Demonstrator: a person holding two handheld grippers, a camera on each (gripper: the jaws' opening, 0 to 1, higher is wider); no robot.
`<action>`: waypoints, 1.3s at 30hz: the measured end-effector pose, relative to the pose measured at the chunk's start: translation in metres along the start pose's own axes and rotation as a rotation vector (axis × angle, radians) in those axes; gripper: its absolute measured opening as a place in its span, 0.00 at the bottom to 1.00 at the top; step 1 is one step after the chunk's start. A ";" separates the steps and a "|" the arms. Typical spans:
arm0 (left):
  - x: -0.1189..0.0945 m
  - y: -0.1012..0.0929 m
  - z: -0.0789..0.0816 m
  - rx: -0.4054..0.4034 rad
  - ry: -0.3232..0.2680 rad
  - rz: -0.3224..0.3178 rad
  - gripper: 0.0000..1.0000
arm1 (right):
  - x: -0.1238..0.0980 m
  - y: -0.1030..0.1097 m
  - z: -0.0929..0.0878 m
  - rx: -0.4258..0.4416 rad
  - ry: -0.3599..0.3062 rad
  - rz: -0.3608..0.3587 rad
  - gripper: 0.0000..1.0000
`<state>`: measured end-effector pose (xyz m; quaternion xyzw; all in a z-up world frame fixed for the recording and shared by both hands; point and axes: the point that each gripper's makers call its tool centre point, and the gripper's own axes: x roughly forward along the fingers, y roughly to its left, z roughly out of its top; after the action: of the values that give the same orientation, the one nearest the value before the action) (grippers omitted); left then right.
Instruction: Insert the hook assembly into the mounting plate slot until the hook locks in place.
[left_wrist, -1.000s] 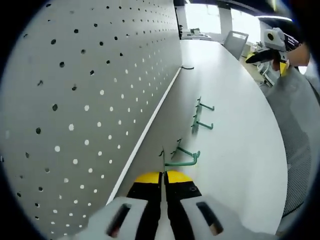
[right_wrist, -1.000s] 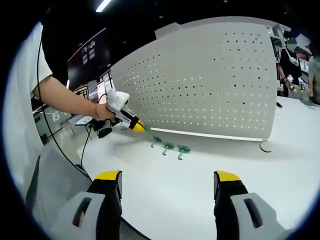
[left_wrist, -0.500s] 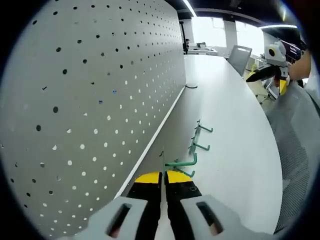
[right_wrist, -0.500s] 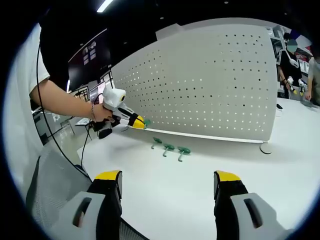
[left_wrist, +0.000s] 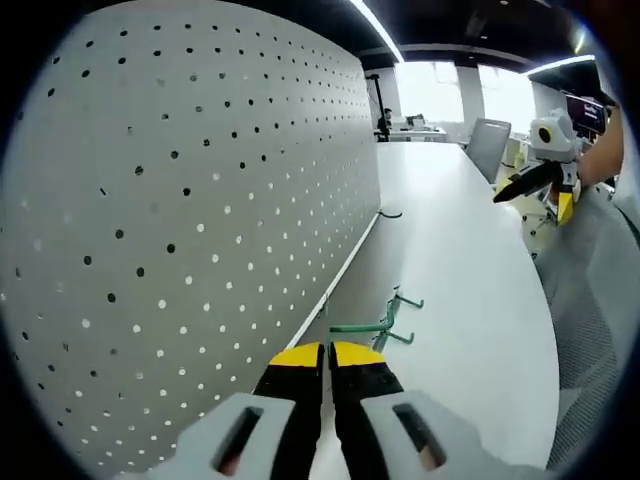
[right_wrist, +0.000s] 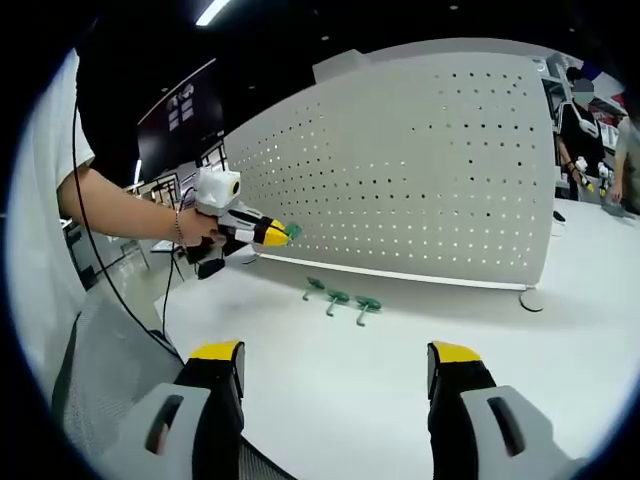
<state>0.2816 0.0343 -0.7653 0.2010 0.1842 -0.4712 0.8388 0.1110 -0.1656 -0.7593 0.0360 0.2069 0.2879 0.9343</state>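
In the left gripper view, the left gripper has its yellow-tipped jaws pressed together on the green hook assembly, whose rod runs crosswise just beyond the jaw tips, above the white table. The perforated mounting plate stands upright immediately to the left of the jaws and recedes along the table edge; the hook lies close beside its face but apart from it, so the coming move is judged to be a sideways swing of the hook's prongs toward a row of holes. Which way the prongs face cannot be told. In the right gripper view, the right gripper has its jaws spread wide and empty, low over the table and well apart from the plate; the left gripper is clearly the nearer to the plate. Farther out, three spare green hooks lie on the table near the plate's foot. A person's hand holds the left gripper raised, aimed along the plate, forearm extended and roughly level.
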 end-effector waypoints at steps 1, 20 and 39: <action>-0.001 -0.001 0.002 -0.003 -0.012 -0.001 0.02 | 0.000 0.000 0.000 0.001 0.001 0.000 0.72; -0.028 -0.012 0.050 -0.099 -0.221 0.065 0.02 | -0.001 -0.001 0.002 0.016 -0.012 -0.002 0.72; -0.062 -0.020 0.099 -0.159 -0.396 0.118 0.02 | -0.001 0.000 0.003 0.018 -0.019 0.000 0.72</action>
<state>0.2456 0.0185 -0.6537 0.0480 0.0402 -0.4356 0.8980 0.1117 -0.1657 -0.7561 0.0473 0.2005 0.2856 0.9360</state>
